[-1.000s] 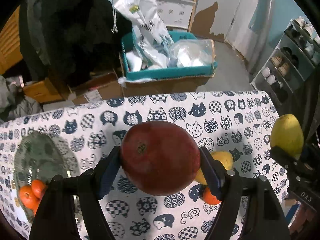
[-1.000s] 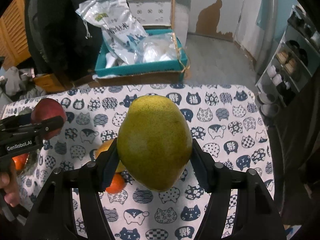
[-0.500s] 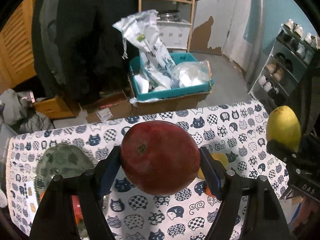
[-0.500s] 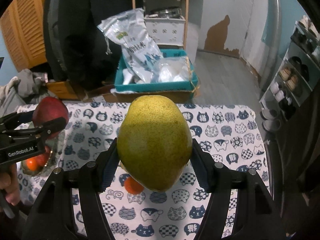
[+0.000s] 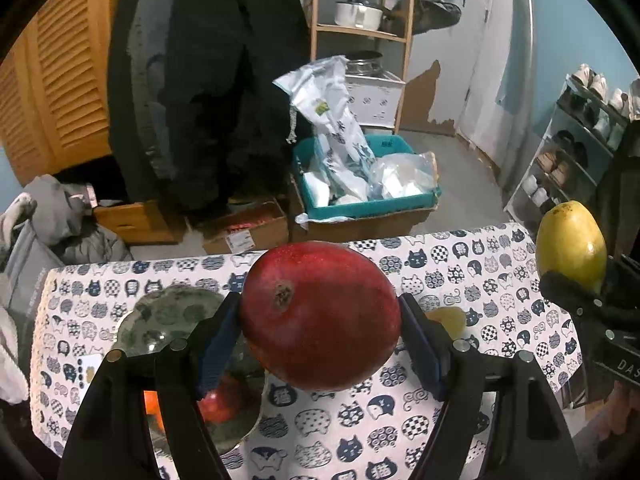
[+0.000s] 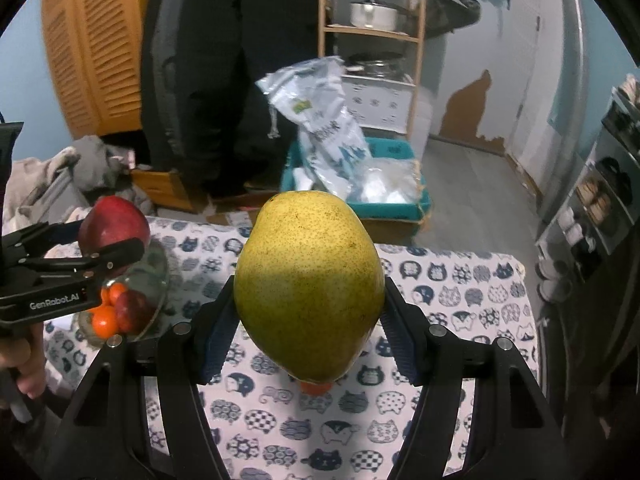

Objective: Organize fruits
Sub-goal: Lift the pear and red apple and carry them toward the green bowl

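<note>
The left gripper (image 5: 320, 320) is clamped on a red fruit (image 5: 320, 316), the right gripper (image 6: 308, 320) on a yellow-green fruit (image 6: 308, 292), both above the desk (image 6: 460, 280); smooth round skins could slip from the jaws. A cat-print cloth covers the desk; cluttered room behind

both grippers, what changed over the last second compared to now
Both have lifted away from the table: the cat-print cloth looks smaller and lower, and more of the room shows. In the left view the glass plate now sits under the left gripper. Nothing was grabbed or released: it stays clamped on the red fruit, the right gripper on the yellow-green fruit.
</note>
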{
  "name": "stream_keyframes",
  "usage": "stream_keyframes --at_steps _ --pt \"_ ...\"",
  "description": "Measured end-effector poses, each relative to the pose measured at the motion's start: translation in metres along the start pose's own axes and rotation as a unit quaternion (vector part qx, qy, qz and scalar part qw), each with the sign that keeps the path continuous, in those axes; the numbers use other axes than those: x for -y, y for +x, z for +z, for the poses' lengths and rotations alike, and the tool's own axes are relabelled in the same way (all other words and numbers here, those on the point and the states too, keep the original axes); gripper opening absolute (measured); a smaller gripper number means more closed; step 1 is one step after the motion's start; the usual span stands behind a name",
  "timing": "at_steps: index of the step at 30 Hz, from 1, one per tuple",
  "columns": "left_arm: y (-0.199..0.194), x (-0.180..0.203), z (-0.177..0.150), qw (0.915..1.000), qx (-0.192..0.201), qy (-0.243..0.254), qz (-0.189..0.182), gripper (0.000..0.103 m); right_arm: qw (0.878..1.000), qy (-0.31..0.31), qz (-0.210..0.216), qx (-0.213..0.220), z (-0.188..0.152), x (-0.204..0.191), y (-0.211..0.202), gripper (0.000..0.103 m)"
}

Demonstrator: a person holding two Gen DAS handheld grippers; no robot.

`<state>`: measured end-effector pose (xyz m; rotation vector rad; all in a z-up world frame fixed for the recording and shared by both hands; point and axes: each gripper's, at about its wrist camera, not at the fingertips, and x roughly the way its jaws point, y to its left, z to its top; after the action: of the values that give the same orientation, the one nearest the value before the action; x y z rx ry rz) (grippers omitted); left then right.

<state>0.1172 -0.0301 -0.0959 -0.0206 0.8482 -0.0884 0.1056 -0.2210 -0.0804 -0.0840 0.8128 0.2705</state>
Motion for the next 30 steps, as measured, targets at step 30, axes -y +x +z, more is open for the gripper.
stream_keyframes --at_steps 30 --pt "-0.052 -0.132 -0.029 0.9955 0.022 -0.066 0.064 0.078 0.993 -0.073 0.094 -0.005 0.045 -0.145 0.036 0.067"
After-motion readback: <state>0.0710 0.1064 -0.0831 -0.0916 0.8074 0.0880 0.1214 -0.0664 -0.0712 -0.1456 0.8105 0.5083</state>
